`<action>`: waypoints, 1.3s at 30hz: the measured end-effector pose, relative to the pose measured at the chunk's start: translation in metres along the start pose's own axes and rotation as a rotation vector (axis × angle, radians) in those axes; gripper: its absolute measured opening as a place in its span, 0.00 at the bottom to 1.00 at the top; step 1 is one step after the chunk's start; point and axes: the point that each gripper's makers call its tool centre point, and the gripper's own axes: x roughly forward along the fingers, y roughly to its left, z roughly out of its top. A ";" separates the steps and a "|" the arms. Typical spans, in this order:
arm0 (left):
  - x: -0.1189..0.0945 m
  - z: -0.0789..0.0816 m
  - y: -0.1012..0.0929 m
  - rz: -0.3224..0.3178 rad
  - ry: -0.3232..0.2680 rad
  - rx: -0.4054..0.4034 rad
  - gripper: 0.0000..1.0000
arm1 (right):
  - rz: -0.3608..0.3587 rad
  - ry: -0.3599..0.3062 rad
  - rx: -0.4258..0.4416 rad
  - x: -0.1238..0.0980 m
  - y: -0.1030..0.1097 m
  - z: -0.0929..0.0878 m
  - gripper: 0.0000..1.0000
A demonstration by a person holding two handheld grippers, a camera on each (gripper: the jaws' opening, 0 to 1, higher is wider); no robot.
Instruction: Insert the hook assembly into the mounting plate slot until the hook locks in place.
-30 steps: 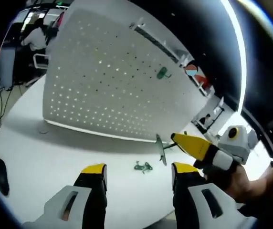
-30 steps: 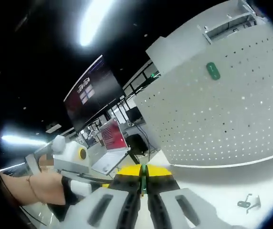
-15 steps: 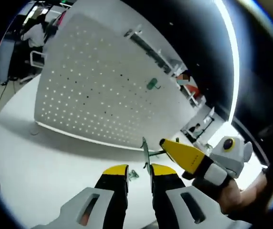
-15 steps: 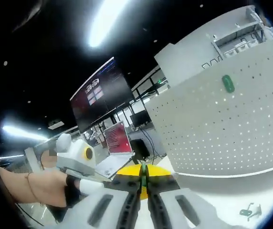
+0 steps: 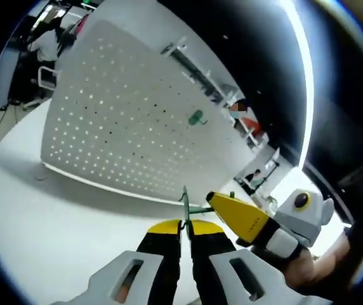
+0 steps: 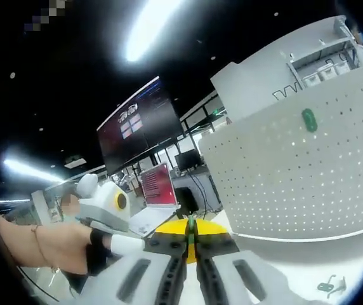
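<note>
Left gripper view: the left gripper (image 5: 181, 230), with yellow-tipped jaws rising from the lower edge, is pinching a thin green hook piece (image 5: 184, 204) between jaws drawn almost together; the piece is standing up just above the jaw tips; the right gripper (image 5: 214, 203) is reaching in from the right, its yellow jaw touching the same green piece from the side, with a person's hand (image 5: 308, 270) gripping its handle; behind them the white perforated mounting plate (image 5: 118, 127) is standing upright on the white table (image 5: 54, 222), tilted in the view; a green hook (image 5: 197, 117) is sitting on the plate's face, high and toward its right part, well apart from both grippers.

Right gripper view: the right gripper (image 6: 191, 236) is clamping a thin green part edge-on between nearly closed yellow tips; the left gripper (image 6: 108, 203) is showing at the left, held by a hand (image 6: 35, 244); whether its jaws are closed cannot be told from this view; the mounting plate (image 6: 283, 184) is occupying the right side, bearing the green hook (image 6: 309, 119) near its upper edge; a small green and metal part (image 6: 329, 286) is lying on the table (image 6: 283, 260) at the lower right, apart from the grippers; a dark wall screen (image 6: 140, 124) is hanging beyond.
</note>
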 end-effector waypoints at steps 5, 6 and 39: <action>0.000 0.000 0.000 0.004 -0.004 0.006 0.02 | 0.003 0.007 -0.030 -0.001 0.002 0.000 0.00; 0.000 0.000 -0.001 0.005 -0.005 0.005 0.02 | 0.003 0.007 -0.039 -0.001 0.002 0.000 0.00; -0.016 0.021 0.002 0.146 -0.006 0.423 0.01 | 0.120 0.124 0.073 -0.002 0.017 0.005 0.11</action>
